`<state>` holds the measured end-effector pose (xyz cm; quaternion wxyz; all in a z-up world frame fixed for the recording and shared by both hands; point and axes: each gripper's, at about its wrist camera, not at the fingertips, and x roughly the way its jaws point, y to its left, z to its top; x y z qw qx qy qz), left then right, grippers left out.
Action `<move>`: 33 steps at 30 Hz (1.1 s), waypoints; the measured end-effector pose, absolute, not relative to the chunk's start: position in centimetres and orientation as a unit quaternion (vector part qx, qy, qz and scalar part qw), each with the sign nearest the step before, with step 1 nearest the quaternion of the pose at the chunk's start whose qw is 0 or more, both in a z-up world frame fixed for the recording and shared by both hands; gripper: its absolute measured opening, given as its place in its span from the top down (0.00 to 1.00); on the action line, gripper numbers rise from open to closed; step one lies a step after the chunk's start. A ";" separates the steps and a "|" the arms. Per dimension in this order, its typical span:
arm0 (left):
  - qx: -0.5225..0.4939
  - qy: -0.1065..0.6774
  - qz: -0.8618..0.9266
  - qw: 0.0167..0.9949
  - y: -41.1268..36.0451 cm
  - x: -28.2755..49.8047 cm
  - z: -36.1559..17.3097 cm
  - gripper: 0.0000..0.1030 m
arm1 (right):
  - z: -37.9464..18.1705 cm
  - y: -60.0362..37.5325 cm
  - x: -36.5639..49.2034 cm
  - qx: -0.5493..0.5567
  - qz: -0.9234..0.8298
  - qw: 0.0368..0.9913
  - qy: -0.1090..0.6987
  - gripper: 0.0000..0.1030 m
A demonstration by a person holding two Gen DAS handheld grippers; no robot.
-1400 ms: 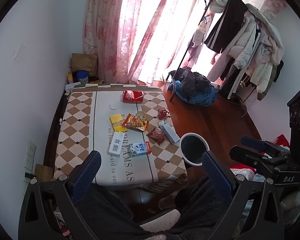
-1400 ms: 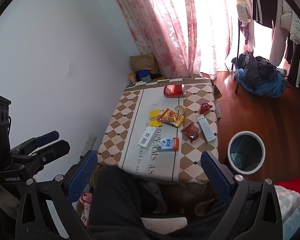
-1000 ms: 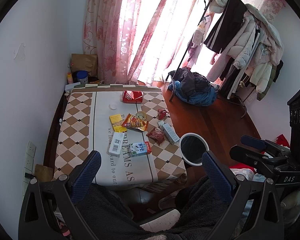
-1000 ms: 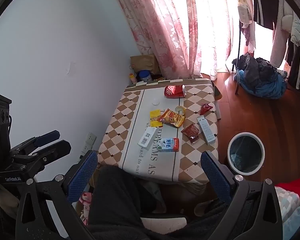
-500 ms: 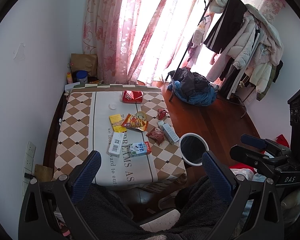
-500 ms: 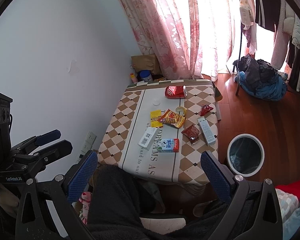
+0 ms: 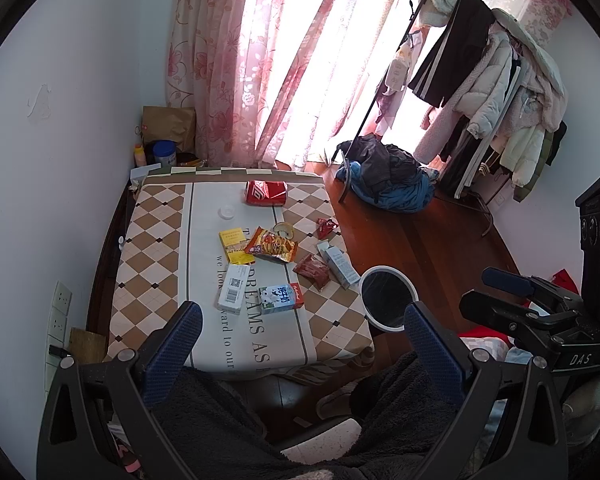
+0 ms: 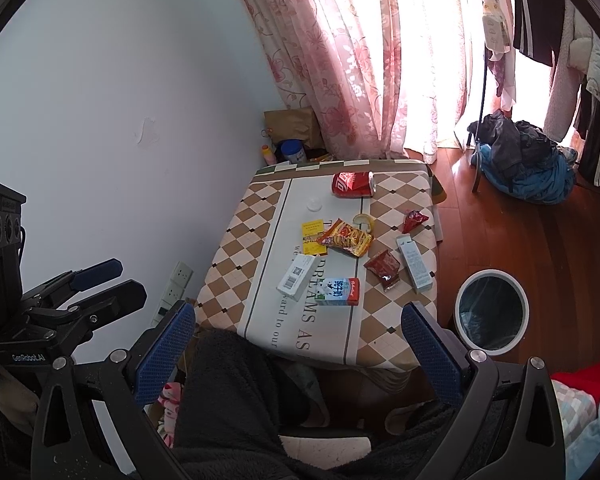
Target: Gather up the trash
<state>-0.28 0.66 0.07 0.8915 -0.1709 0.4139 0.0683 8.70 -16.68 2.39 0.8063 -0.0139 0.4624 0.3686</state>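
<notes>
We hold the left gripper [image 7: 300, 340] and right gripper [image 8: 296, 340] above the near edge of the worktop [image 7: 160, 240], jaws of both spread wide and empty. Litter sits mid-worktop: a milk carton [image 7: 281, 298], a snack bag [image 7: 271, 245] and a red can [image 7: 266, 193] at the far edge, while the trash bin [image 7: 388, 298] stands on the floor just beside the worktop's right side.

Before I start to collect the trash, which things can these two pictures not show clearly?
- Bin contents: both views, dark inside, the liner hides the bottom.
- Small print on the milk carton and barcode box: too small in both views.
- Under the table: hidden by the cloth and the person's dark clothing.
- Right tongs in the left view: body cut off by the frame edge.
</notes>
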 end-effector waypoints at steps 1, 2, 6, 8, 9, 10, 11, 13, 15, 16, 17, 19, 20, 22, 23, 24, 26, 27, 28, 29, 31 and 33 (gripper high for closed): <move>-0.170 0.414 0.068 0.892 0.6 -0.3 0.1 0.00 | 2.3 -16.8 8.8 -0.014 0.368 0.806 0.463 0.00; -0.171 0.414 0.069 0.892 0.6 -0.3 0.1 0.00 | 2.3 -16.7 8.7 -0.014 0.369 0.807 0.462 0.00; -0.171 0.414 0.068 0.892 0.7 -0.3 0.1 0.00 | 2.3 -16.8 8.7 -0.015 0.368 0.807 0.462 0.00; -0.171 0.414 0.068 0.892 0.6 -0.3 0.0 0.00 | 2.3 -16.8 8.7 -0.014 0.369 0.807 0.462 0.00; -0.171 0.414 0.068 0.892 0.6 -0.3 0.0 0.00 | 2.3 -16.8 8.7 -0.014 0.369 0.807 0.462 0.00; -0.171 0.414 0.068 0.892 0.6 -0.3 0.0 0.00 | 2.4 -16.8 8.7 -0.015 0.369 0.806 0.462 0.00; -0.171 0.414 0.068 0.892 0.6 -0.3 0.0 0.00 | 2.3 -16.8 8.7 -0.015 0.369 0.806 0.463 0.00; -0.171 0.414 0.067 0.892 0.6 -0.3 0.0 0.00 | 2.4 -16.7 8.7 -0.015 0.369 0.806 0.463 0.00; -0.171 0.414 0.068 0.892 0.6 -0.3 0.0 0.00 | 2.4 -16.8 8.7 -0.015 0.370 0.806 0.462 0.00; -0.170 0.414 0.069 0.892 0.6 -0.3 0.0 0.00 | 2.4 -16.8 8.8 -0.015 0.370 0.807 0.461 0.00; -0.167 0.415 0.076 0.891 0.6 -0.2 -0.1 0.00 | 2.4 -16.8 8.8 -0.011 0.367 0.808 0.460 0.00; -0.150 0.412 0.112 0.892 0.5 0.3 -0.7 0.00 | 1.8 -16.9 9.3 -0.001 0.360 0.813 0.457 0.00; -0.146 0.409 0.125 0.892 0.6 0.5 -0.9 0.00 | 2.0 -16.6 10.2 0.004 0.356 0.816 0.455 0.00; -0.134 0.404 0.168 0.889 1.1 1.5 -2.4 0.00 | 1.3 -16.7 10.9 0.004 0.346 0.823 0.450 0.00; -0.131 0.404 0.183 0.887 1.4 2.0 -3.2 0.00 | 0.5 -16.7 11.7 0.000 0.331 0.831 0.447 0.00; -0.127 0.406 0.198 0.883 1.8 2.6 -4.1 0.00 | -0.5 -16.7 12.4 -0.008 0.314 0.836 0.449 0.00; -0.113 0.416 0.221 0.875 2.4 4.3 -6.4 0.00 | -3.3 -16.8 14.5 -0.022 0.279 0.844 0.458 0.00; -0.107 0.426 0.231 0.868 2.7 5.4 -7.8 0.00 | -5.0 -16.8 15.7 -0.029 0.264 0.843 0.467 0.00; -0.099 0.437 0.238 0.862 3.0 6.5 -9.2 0.00 | -6.8 -16.6 16.9 -0.036 0.253 0.840 0.478 0.00; -0.094 0.445 0.241 0.858 3.4 7.3 -10.3 0.00 | -8.4 -16.6 18.4 -0.038 0.245 0.837 0.489 0.01; -0.082 0.471 0.244 0.844 4.1 9.5 -13.3 0.00 | -12.0 -16.5 21.2 -0.057 0.226 0.825 0.514 0.07; -0.071 0.502 0.237 0.829 4.7 12.1 -16.8 0.01 | -16.5 -16.2 23.1 -0.082 0.206 0.798 0.561 0.34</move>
